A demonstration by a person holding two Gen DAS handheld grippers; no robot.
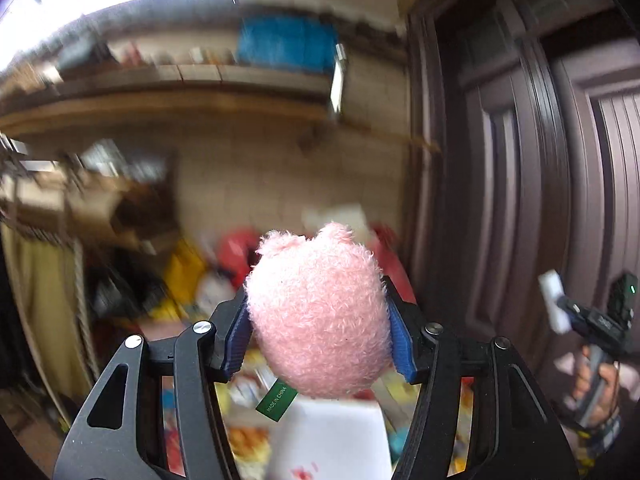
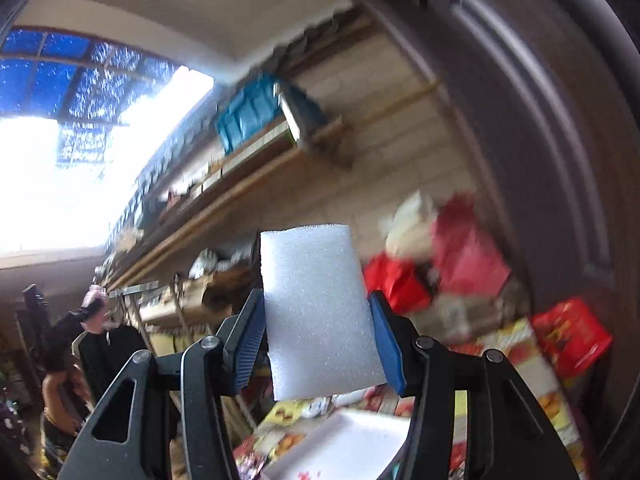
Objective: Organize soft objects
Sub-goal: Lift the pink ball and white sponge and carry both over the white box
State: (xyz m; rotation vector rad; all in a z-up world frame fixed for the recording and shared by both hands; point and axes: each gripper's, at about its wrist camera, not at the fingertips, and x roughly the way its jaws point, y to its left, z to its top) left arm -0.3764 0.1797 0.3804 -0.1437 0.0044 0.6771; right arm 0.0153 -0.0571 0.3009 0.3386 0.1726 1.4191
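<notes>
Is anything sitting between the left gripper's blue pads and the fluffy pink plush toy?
No. The left gripper has its blue pads pressed straight against both sides of the fluffy pink plush toy; nothing lies between. A green sewn-in tag hangs from the toy below the pads, clear of the grip.

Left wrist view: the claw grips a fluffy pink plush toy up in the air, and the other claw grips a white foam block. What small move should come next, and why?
Probably lower both toward the white container below. The left claw clamps the fluffy pink plush toy and the right claw the white foam block, both held in mid-air with nothing under them but that container.
</notes>
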